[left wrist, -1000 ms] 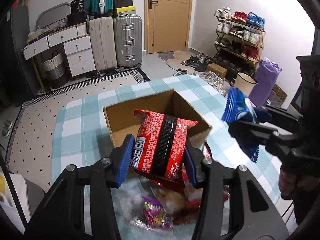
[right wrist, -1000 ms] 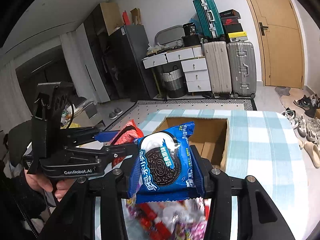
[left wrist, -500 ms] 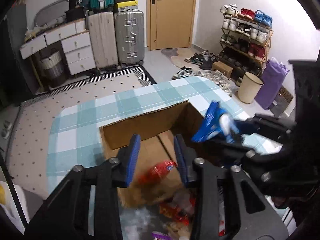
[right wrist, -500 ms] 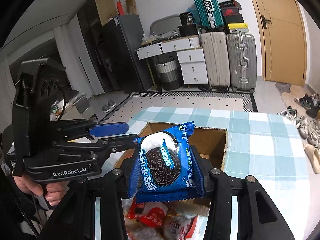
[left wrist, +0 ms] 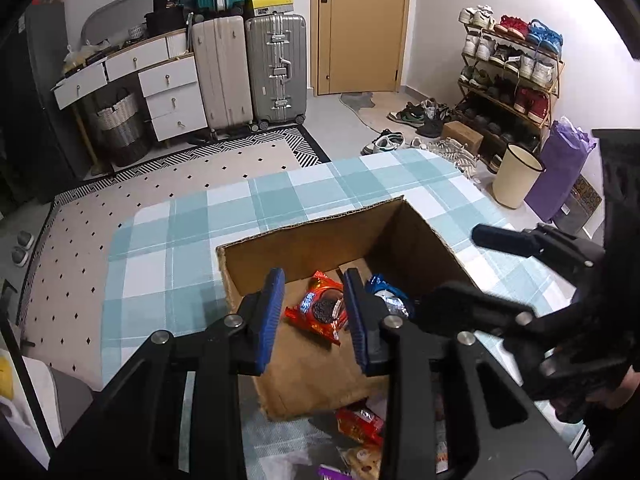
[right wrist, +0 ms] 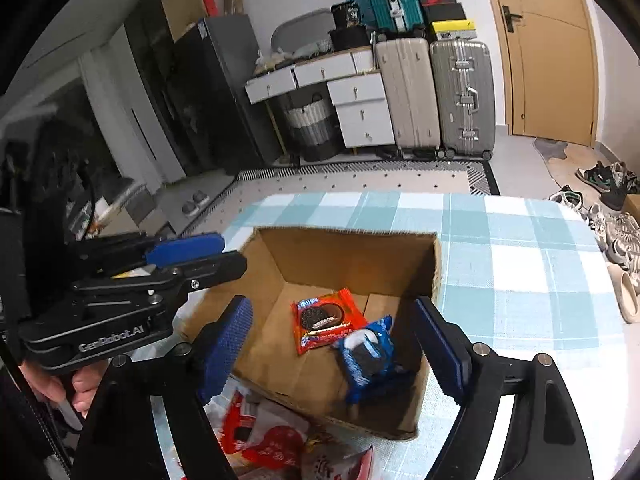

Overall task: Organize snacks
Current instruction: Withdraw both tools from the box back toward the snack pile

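Hovering both over the open brown cardboard box (right wrist: 352, 264), your left hand-held gripper (left wrist: 314, 312) and right hand-held gripper (right wrist: 332, 344) are spread and empty. Red cookie packet (right wrist: 326, 318) and blue cookie packet (right wrist: 366, 354) lie inside; reach next for loose packets (right wrist: 272, 444) beside the box's near wall.

Matt cardboard box (right wrist: 320, 256), glossy foil packets (right wrist: 326, 318)

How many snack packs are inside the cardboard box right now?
2: a red Oreo pack flat on the box floor, and a blue Oreo pack beside it near the front-right corner.
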{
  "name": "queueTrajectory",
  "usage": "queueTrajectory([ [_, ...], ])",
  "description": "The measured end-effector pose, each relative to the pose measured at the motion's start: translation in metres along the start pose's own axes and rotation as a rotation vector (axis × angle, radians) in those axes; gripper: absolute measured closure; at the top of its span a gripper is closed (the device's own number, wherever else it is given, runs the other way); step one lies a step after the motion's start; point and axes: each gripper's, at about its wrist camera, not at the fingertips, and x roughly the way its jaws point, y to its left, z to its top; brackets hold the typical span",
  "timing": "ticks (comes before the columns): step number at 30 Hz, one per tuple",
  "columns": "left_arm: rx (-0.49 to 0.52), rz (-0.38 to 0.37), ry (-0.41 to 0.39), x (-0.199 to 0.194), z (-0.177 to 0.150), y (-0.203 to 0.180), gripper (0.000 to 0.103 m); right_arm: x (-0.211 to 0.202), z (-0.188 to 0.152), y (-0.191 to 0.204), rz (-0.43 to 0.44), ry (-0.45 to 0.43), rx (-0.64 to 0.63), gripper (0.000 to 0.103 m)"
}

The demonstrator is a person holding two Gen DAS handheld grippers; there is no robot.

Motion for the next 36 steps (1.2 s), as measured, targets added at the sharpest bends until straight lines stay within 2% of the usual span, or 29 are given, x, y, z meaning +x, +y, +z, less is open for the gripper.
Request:
queueTrajectory([
  [7,-0.001,0.004,-0.036,-0.046,-0.014,-0.005,0.073,-0.053,-0.001,0.019,-0.022,-0.074,-0.031,0.02],
  [13,0.0,0.022,-0.083,-0.094,-0.031,-0.015,0.063,-0.103,-0.01,0.043,-0.035,-0.141,-0.067,0.02],
  [22,-0.005,0.066,-0.145,-0.155,-0.074,-0.034,0.036,-0.16,-0.033,0.067,-0.056,-0.2,-0.106,0.015],
  [24,-0.005,0.076,-0.155,-0.164,-0.082,-0.038,0.025,-0.172,-0.041,0.071,-0.061,-0.209,-0.11,0.015],
  [28,-0.008,0.094,-0.183,-0.186,-0.1,-0.048,0.021,-0.191,-0.061,0.078,-0.061,-0.225,-0.112,0.013],
  [36,-0.032,0.127,-0.199,-0.208,-0.134,-0.064,0.002,-0.213,-0.103,0.09,-0.057,-0.25,-0.105,0.006],
])
